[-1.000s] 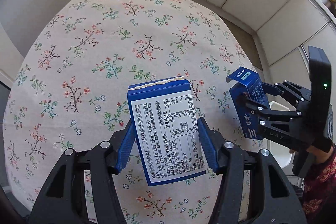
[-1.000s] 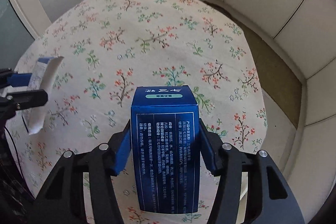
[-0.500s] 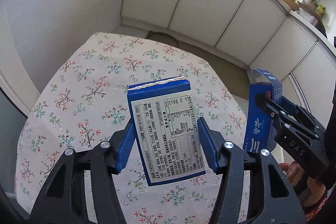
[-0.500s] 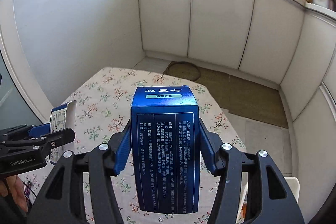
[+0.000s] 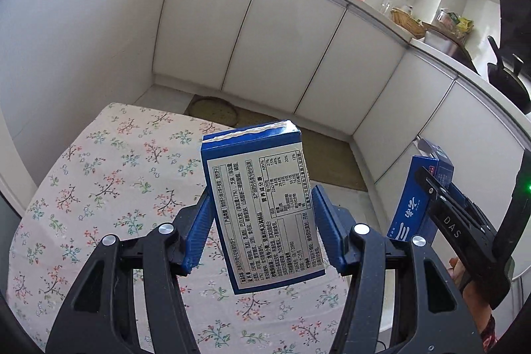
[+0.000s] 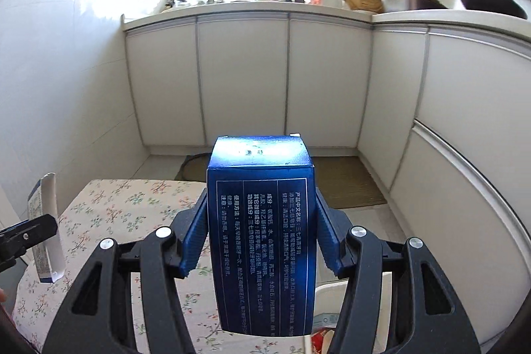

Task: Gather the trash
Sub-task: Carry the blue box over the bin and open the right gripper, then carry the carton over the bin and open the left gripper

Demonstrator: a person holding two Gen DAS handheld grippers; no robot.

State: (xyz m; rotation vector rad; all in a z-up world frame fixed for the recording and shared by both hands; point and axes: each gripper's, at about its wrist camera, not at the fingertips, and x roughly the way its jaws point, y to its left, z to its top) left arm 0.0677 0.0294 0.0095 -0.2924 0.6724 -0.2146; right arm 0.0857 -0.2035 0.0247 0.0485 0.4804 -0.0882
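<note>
My left gripper (image 5: 262, 231) is shut on a blue carton with a white nutrition label (image 5: 262, 214), held above the floral tablecloth (image 5: 109, 188). My right gripper (image 6: 260, 231) is shut on a dark blue box with white print (image 6: 262, 238), also held in the air. The right gripper and its blue box (image 5: 419, 198) show at the right of the left wrist view. The left gripper's carton (image 6: 46, 228) shows edge-on at the left of the right wrist view. A white trash bin (image 6: 332, 311) with some trash inside sits low, just behind the right gripper's box.
The table with the floral cloth (image 6: 109, 208) lies below and left. White kitchen cabinets (image 6: 245, 78) run along the back and right, with a cluttered counter (image 6: 272, 2) on top. A brown floor mat (image 6: 345, 181) and a round mat (image 5: 212, 108) lie before the cabinets.
Both grippers have risen and tilted up from the table, still holding their boxes. The view now takes in cabinets and counter. The white bin has come into the right wrist view.
</note>
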